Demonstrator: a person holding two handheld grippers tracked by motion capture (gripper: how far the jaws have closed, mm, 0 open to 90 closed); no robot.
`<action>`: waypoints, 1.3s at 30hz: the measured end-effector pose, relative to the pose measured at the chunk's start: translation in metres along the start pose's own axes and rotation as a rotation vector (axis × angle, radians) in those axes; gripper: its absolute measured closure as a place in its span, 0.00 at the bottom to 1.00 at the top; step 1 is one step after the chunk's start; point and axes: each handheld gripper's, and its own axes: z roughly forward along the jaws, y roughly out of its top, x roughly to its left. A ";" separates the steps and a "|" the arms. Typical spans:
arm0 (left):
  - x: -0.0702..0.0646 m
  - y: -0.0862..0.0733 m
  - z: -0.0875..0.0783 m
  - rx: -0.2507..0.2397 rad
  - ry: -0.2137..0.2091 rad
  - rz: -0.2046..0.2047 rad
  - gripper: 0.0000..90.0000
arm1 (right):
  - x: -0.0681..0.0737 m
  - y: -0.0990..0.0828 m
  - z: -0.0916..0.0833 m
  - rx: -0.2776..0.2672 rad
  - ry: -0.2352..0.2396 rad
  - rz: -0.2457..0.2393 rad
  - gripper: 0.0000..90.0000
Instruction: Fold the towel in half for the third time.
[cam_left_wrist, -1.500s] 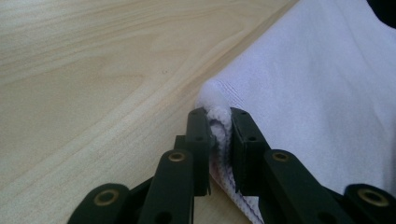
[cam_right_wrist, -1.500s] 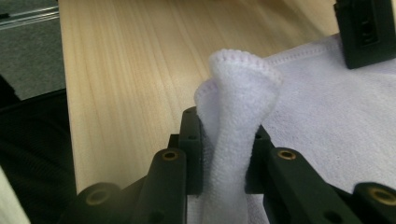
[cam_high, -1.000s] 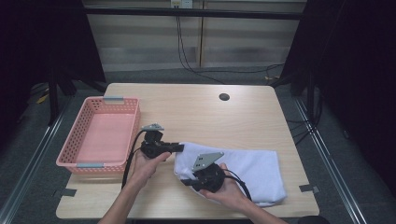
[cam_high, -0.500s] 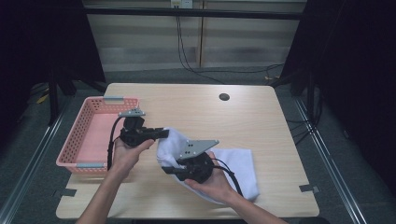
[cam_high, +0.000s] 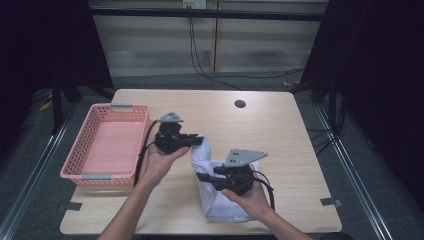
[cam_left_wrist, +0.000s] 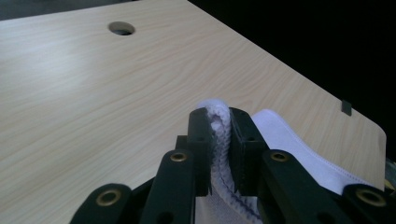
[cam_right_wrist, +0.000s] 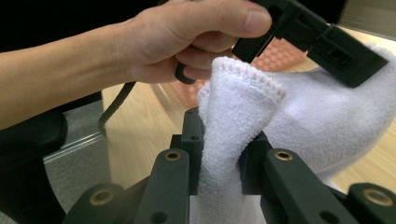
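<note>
So there's one white towel (cam_high: 220, 197), one pink basket (cam_high: 107, 145) and two sets of tongs on the go. The left tongs (cam_high: 196, 140) are clamped on a hemmed edge of the towel, lifted up off the bench (cam_high: 280, 130) right beside the basket, with the left hand (cam_high: 159, 162) wrapped under the grip, palm up. The right tongs (cam_high: 201, 177) are pinching another bit of the towel's edge lower down, held level and pointing toward the left hand. The towel hangs bunched between the two, its bottom end resting near the bench's front edge.
</note>
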 end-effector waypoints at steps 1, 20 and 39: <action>-0.005 0.002 0.008 0.001 -0.015 0.001 0.89 | -0.001 -0.004 -0.007 -0.006 -0.014 0.006 0.86; -0.035 -0.016 0.091 0.030 -0.124 -0.037 0.53 | -0.021 -0.102 -0.092 0.168 -0.182 0.157 0.44; -0.076 -0.115 0.029 0.239 -0.175 0.097 0.59 | -0.138 -0.063 -0.025 0.262 -0.416 0.172 0.45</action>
